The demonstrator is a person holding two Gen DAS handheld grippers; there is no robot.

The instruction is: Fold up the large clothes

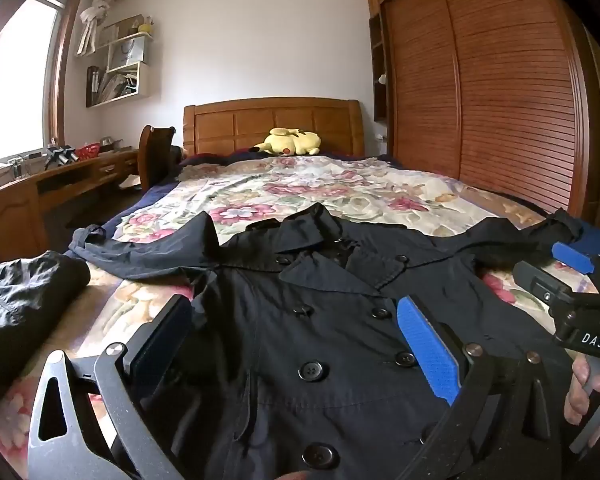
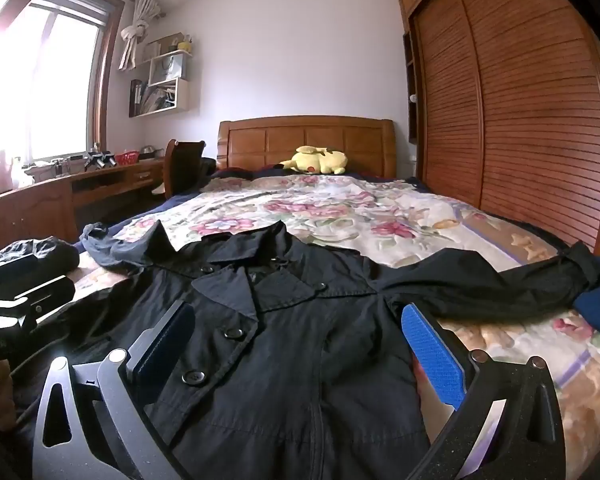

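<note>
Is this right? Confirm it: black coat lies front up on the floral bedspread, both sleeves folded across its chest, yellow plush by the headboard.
Not quite. The black coat does lie front up on the floral bedspread, with the yellow plush by the headboard, but the sleeves are not folded: both are spread out to the sides, as the right wrist view shows.

You're in a home bedroom: ahead of your tool lies a bed (image 2: 380, 216) with a floral cover, a wooden headboard (image 2: 306, 140) and a yellow plush toy (image 2: 316, 160); a louvred wardrobe (image 2: 520, 120) stands right, a window (image 2: 40, 80), wall shelves (image 2: 164, 76) and wooden counter (image 2: 100, 180) left.
</note>
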